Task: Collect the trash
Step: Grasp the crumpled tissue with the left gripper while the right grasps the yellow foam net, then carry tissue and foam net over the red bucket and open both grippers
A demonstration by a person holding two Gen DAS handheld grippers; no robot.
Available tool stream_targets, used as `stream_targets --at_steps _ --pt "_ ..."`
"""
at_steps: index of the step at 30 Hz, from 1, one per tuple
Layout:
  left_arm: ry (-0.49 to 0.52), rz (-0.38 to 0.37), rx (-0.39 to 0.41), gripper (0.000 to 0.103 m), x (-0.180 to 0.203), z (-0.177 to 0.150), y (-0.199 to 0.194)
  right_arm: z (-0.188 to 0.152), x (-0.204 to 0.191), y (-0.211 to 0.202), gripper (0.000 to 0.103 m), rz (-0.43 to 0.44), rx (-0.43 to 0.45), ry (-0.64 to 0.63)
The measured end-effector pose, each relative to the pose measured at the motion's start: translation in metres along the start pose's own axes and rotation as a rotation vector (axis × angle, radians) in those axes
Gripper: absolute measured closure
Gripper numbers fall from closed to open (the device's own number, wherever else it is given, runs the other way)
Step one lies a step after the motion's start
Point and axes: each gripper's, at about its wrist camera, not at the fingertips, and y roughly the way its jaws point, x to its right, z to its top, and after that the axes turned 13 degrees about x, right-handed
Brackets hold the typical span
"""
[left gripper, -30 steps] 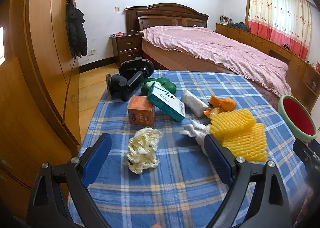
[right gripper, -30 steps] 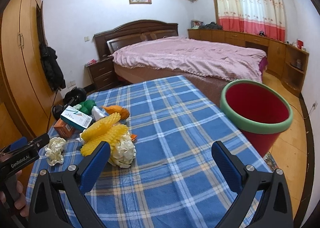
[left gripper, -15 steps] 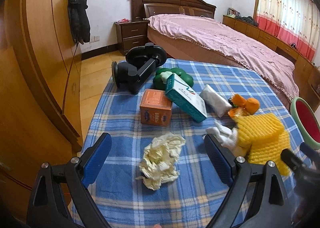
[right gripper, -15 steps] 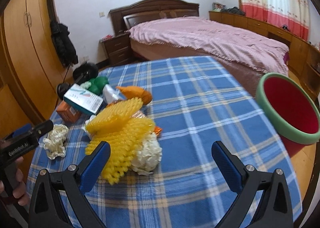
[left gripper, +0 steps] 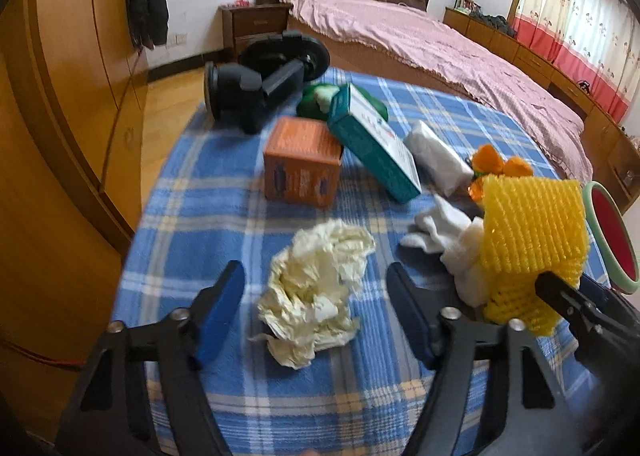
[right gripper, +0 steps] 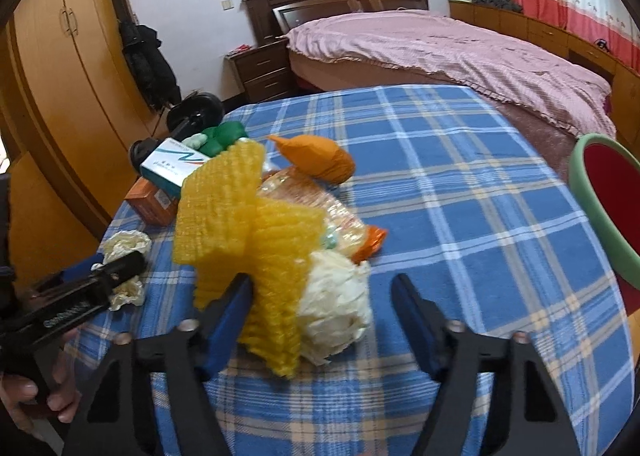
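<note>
A crumpled cream paper wad (left gripper: 316, 288) lies on the blue plaid tablecloth (left gripper: 224, 216), between the fingers of my left gripper (left gripper: 315, 282). The jaws are closing, and both pads still stand clear of the paper. In the right wrist view a yellow foam net (right gripper: 248, 224) leans on a white paper ball (right gripper: 336, 304). Both sit between the fingers of my right gripper (right gripper: 320, 288), whose jaws are also closing. The left finger (right gripper: 232, 304) touches the net; the right finger stands apart from the ball.
Behind the wad lie an orange box (left gripper: 302, 164), a teal-and-white box (left gripper: 372, 144), a white packet (left gripper: 436, 154), an orange bag (right gripper: 316, 156) and a black device (left gripper: 256, 96). A red bin with a green rim (right gripper: 592, 184) stands off the table's right edge. A bed is beyond.
Both grippers came down and closer to the table, and their jaws narrowed. The paper wad now lies between the left fingers, the foam net and paper ball between the right ones.
</note>
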Motion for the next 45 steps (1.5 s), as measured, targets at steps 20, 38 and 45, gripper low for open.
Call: stream_targets --at_steps 20,38,45 --pt "-0.027 -0.117 0.019 0.075 0.004 -0.001 -0.015 0.011 0.016 -0.030 0.034 0.001 0.068 0.067" --pt "0.000 -0.167 0.064 0.075 0.014 0.009 -0.034 0.027 0.010 -0.043 0.090 0.032 0.126 0.007" --pt "0.036 -0.226 0.104 0.075 0.035 0.021 -0.051 0.038 0.022 -0.073 0.090 0.016 0.181 -0.014"
